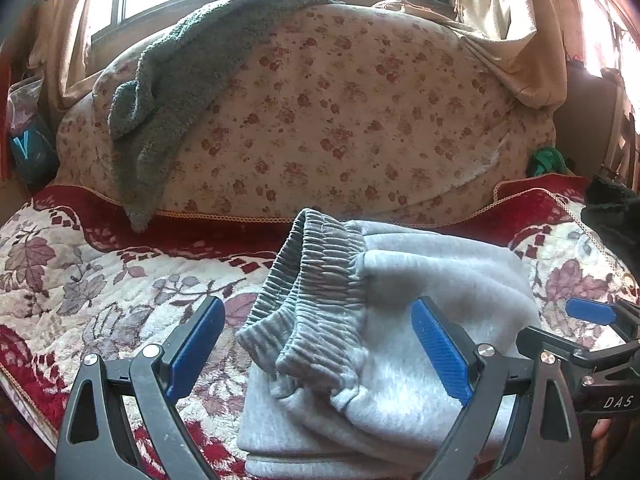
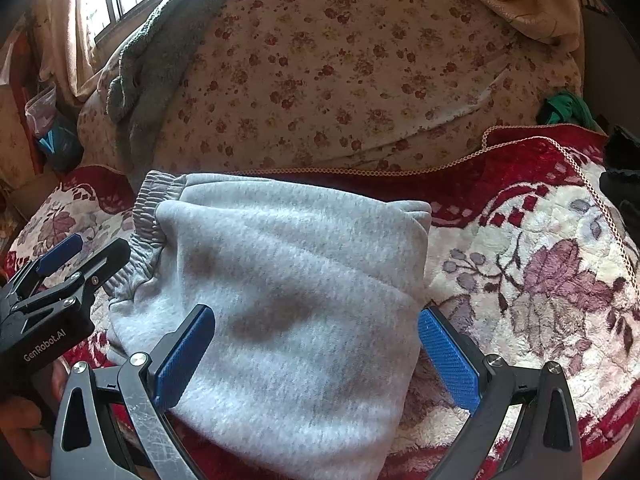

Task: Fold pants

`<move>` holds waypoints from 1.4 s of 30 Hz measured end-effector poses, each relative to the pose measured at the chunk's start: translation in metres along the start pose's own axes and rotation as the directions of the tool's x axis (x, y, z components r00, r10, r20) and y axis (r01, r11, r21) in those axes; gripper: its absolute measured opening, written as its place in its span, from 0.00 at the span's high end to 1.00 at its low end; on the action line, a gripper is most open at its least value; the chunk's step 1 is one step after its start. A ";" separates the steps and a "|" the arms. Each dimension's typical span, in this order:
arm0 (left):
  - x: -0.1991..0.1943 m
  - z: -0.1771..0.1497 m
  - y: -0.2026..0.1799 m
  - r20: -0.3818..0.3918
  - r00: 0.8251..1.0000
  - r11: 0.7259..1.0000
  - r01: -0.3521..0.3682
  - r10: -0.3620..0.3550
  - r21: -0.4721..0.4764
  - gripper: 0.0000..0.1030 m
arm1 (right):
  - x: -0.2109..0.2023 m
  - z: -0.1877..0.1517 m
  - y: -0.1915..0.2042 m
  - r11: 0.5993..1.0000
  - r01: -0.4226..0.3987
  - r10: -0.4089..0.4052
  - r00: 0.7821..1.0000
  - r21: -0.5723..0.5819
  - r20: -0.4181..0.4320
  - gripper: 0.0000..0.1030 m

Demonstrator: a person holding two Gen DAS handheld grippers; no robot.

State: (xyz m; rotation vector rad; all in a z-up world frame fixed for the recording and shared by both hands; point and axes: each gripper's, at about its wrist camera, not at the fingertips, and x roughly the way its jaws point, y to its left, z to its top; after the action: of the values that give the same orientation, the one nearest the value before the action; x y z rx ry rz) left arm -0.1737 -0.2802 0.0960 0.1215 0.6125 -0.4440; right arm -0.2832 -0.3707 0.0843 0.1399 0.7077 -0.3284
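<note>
Grey fleece pants (image 2: 280,280) folded on blanket (image 2: 540,280)

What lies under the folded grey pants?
The grey pants rest on a red and cream floral blanket, which shows on all sides. The patch directly beneath is covered, so anything there cannot be seen.

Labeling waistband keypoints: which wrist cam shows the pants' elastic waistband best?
Left wrist. The waistband sits centre frame between the open left gripper fingers, both ribbed layers and the opening visible. The right wrist view shows only a thin strip of waistband at the left edge of the folded pants, partly behind the left gripper.
</note>
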 end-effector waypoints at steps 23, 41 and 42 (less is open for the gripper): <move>-0.012 0.000 -0.006 -0.010 1.000 1.000 0.012 -0.012 0.008 0.06 | -0.010 -0.005 -0.010 1.000 -0.007 0.006 1.000 0.030 0.019 0.00; -0.009 0.000 -0.017 -0.044 0.998 0.997 -0.046 0.048 0.059 0.06 | -0.010 -0.007 -0.017 0.999 -0.007 0.006 1.000 0.047 0.016 0.00; -0.009 0.000 -0.017 -0.042 0.998 0.997 -0.047 0.050 0.062 0.06 | -0.010 -0.007 -0.018 0.999 -0.007 0.006 1.000 0.049 0.017 0.00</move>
State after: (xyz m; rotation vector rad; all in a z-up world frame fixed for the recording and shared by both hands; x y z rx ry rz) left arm -0.1880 -0.2925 0.1016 0.2044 0.6380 -0.4137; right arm -0.3006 -0.3834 0.0858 0.1856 0.6829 -0.3403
